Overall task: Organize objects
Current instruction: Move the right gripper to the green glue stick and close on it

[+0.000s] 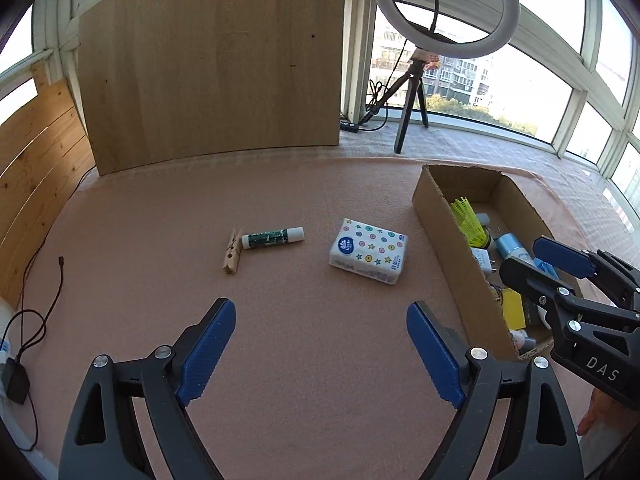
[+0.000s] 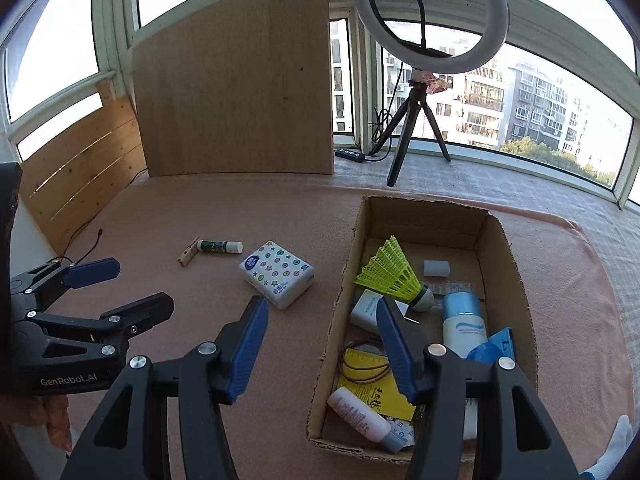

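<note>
While both tongs (image 1: 320, 354) (image 2: 322, 346) gape empty – "DAS", "GenRobot.AI" on housings, tissue pack (image 1: 368, 251) logo unreadable.

A glazed balcony in a high-rise flat, set up for filming: wraparound windows (image 2: 540, 92) face apartment blocks (image 2: 532, 100), and a ring light (image 2: 430, 16) on a tripod (image 2: 416, 128) stands behind the pink-covered worktop (image 1: 280, 340).

We held black-framed grippers: left gripper (image 1: 320, 354) and right gripper (image 2: 322, 346) had ribbed blue pads, silver screws, white lettering.
</note>
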Demonstrator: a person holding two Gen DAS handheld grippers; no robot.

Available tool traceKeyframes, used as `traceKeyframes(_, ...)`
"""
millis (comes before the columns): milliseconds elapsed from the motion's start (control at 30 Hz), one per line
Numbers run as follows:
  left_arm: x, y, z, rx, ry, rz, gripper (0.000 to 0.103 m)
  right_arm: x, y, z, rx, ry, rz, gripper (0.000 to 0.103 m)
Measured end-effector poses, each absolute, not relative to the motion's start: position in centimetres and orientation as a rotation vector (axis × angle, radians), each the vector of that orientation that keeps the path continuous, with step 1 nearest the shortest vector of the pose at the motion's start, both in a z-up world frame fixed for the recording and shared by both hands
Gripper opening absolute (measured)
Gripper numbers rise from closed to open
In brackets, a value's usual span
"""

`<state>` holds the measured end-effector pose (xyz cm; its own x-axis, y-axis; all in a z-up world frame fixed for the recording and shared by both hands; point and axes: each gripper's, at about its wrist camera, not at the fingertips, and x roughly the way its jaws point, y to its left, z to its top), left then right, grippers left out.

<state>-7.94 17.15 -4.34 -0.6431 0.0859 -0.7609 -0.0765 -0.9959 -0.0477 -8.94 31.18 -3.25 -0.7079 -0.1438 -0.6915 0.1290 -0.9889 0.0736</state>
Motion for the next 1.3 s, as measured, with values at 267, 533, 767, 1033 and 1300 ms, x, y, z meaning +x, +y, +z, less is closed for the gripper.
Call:
traceKeyframes(267,-5.6,6.6,-5.1,-1.320,-0.138,2.843,0.090,-11.3,22.4,-5.5,1.208,-0.002,-2.654,0.053)
traceKeyframes(533,-2.9,-1.7,-4.9,-1.344,-0.246,2.917,0.090,-18.7,16.3,-7.9,1.322,0.153,-2.553,0.057)
traceKeyframes(767,-0.2,-7.4,-5.3,-1.399,-0.344,2.991,0.091,-28.4,16.2,-10.6,1.451,0.299,-2.546,0.058)
traceKeyframes(1033,0.1,-9.0,-5.9,-1.424,-0.398,3.012,0.091,-26.6,13.7,-13.5,1.522,0.371,-2.376,0.057)
traceKeyframes(1300,-1.5,-5.6,-6.9,-1.438,-0.342,2.925,0.091,-16.1,12.5,-13.3,1.498,0.324,-2.254,0.059)
